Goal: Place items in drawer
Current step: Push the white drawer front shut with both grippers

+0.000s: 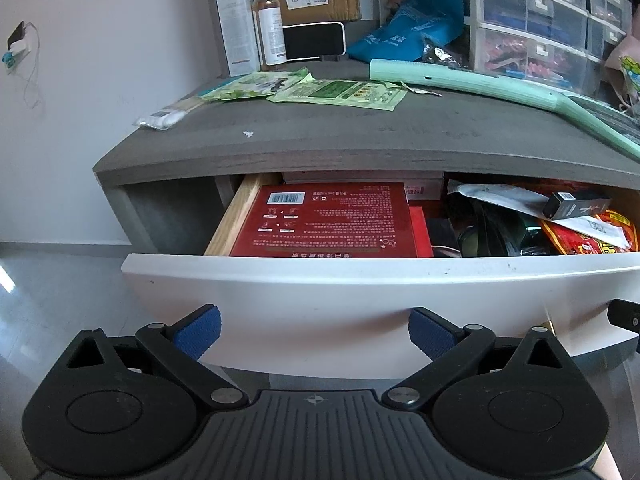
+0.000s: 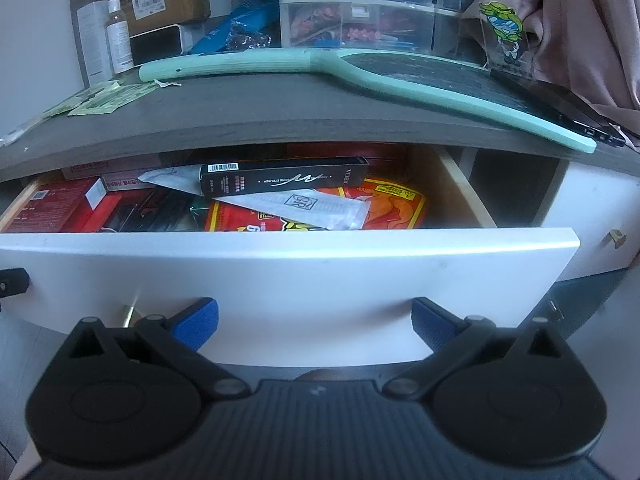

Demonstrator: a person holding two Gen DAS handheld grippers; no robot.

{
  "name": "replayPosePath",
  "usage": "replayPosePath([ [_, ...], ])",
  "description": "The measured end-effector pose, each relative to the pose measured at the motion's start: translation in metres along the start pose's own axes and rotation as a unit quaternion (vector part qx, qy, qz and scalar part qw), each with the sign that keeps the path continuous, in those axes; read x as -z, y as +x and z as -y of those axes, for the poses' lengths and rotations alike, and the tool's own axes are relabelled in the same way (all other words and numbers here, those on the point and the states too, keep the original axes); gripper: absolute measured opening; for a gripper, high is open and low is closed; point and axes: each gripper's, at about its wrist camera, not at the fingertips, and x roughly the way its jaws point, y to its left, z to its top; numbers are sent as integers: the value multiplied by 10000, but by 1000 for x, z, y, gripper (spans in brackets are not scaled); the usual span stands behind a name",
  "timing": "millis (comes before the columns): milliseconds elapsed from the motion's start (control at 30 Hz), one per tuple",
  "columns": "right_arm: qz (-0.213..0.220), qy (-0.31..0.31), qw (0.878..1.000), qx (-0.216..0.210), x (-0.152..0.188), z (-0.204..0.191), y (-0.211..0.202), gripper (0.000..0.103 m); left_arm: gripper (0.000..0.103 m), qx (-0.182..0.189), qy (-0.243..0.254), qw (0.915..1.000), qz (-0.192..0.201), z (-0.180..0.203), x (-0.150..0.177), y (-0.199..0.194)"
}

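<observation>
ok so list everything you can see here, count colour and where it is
white-fronted wooden drawer: 1, white, pulled open under the desktop
grey desktop: 1, grey, above the drawer
large red printed box: 1, red, drawer's left side
long black cosmetic carton: 1, black, on top of the drawer's contents
red and yellow packet: 1, drawer's right side
mint green electric swatter: 1, on the desktop
green sachets: 2, desktop left
clear bottle: 1, desktop back
left gripper: open
right gripper: open

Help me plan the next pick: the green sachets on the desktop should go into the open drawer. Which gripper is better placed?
Probably left. The green sachets lie nearly straight ahead of the open, empty left gripper; from the right gripper, also open, they sit far off to the left.
</observation>
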Motion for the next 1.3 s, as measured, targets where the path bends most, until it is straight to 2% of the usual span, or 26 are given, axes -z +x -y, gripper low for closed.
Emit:
replayPosePath([
  [867, -5, -53, 10000, 28, 2, 1, -1, 103, 102, -101, -110, 9999, 65, -5, -10, 9],
  [1300, -11, -73, 10000, 53, -5, -2, 8, 103, 102, -129, -205, 9997, 48, -3, -26, 26],
])
